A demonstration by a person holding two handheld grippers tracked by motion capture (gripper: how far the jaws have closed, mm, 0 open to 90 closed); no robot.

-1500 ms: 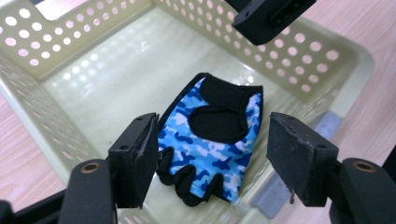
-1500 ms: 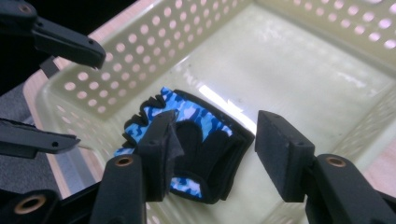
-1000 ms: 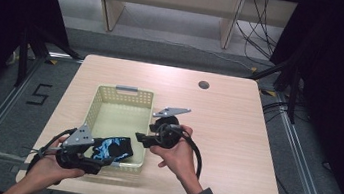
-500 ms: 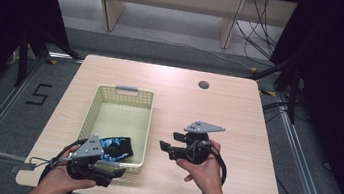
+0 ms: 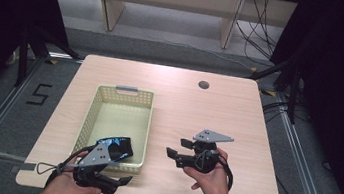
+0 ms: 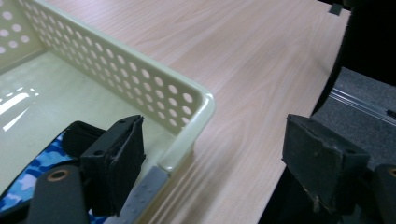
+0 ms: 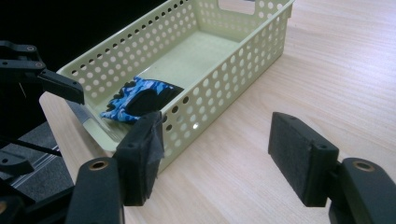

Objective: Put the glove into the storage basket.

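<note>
bare table (image 5: pixel 207 117) right of the basket (image 5: pixel 142 123) lies free; the basket's perforated walls bar sideways entry.

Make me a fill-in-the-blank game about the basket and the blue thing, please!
1. The blue and black cloth thing lies inside the pale green ______.
2. The basket stands on a ______ table.
3. The right gripper has its jaws ______, with nothing between them.
4. The left gripper is at the basket's ______ end, the one closest to the person.

Missing words: basket; wooden; open; near
</note>
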